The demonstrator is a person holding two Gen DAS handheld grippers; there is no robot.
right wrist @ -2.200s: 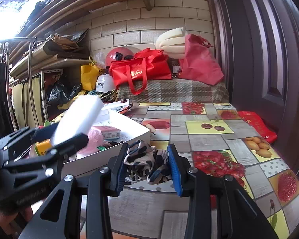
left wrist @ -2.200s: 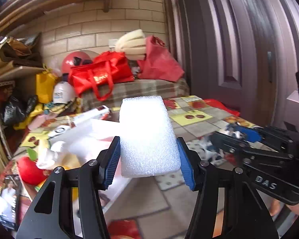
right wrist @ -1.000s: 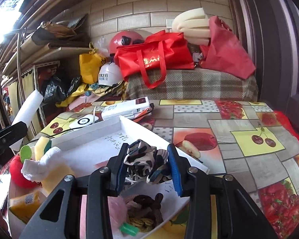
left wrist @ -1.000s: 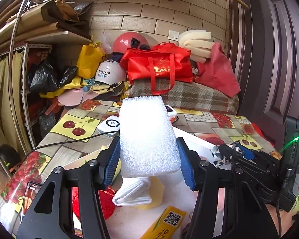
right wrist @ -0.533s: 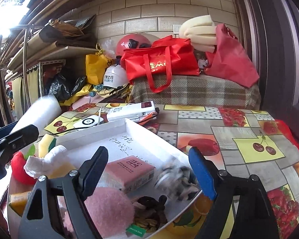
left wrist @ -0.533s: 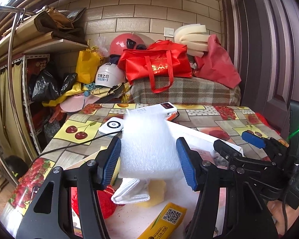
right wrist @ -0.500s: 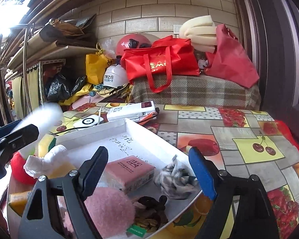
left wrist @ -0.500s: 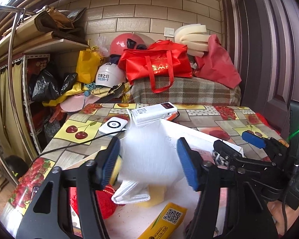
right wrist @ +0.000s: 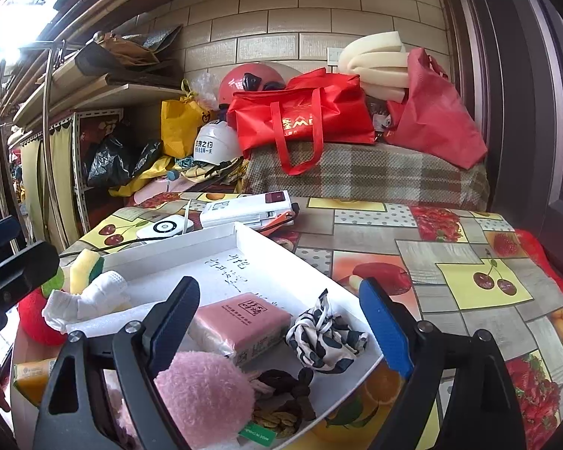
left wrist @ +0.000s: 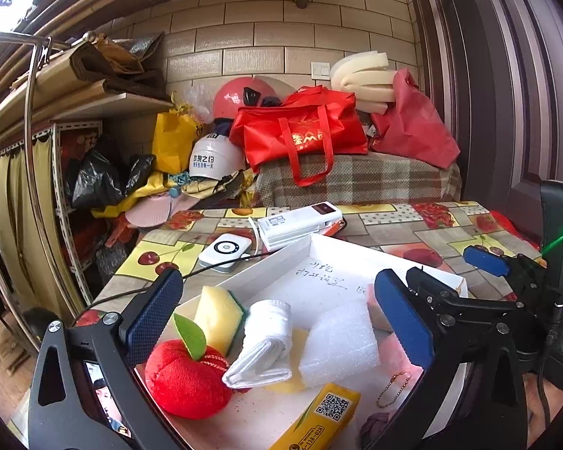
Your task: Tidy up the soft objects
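A white tray (left wrist: 281, 262) on the table holds soft things. In the left wrist view a white foam block (left wrist: 337, 341) lies in it beside a rolled white cloth (left wrist: 262, 345), a yellow sponge (left wrist: 217, 315) and a red plush apple (left wrist: 187, 378). My left gripper (left wrist: 277, 311) is open and empty above them. In the right wrist view a black-and-white patterned cloth (right wrist: 326, 333) lies in the tray (right wrist: 266, 243) next to a pink packet (right wrist: 240, 318) and a pink fluffy ball (right wrist: 202, 393). My right gripper (right wrist: 281, 318) is open and empty over them.
A white power bank (left wrist: 300, 221) and a small white device (left wrist: 225, 249) with a cable lie behind the tray. A yellow carton (left wrist: 319, 420) lies at the tray's near end. Red bags (right wrist: 304, 116), helmets and a plaid-covered bench stand at the back. A shelf rack is at left.
Both grippers swung over the tray and opened. The foam block dropped from the left gripper into the tray. The patterned cloth dropped from the right gripper into the tray.
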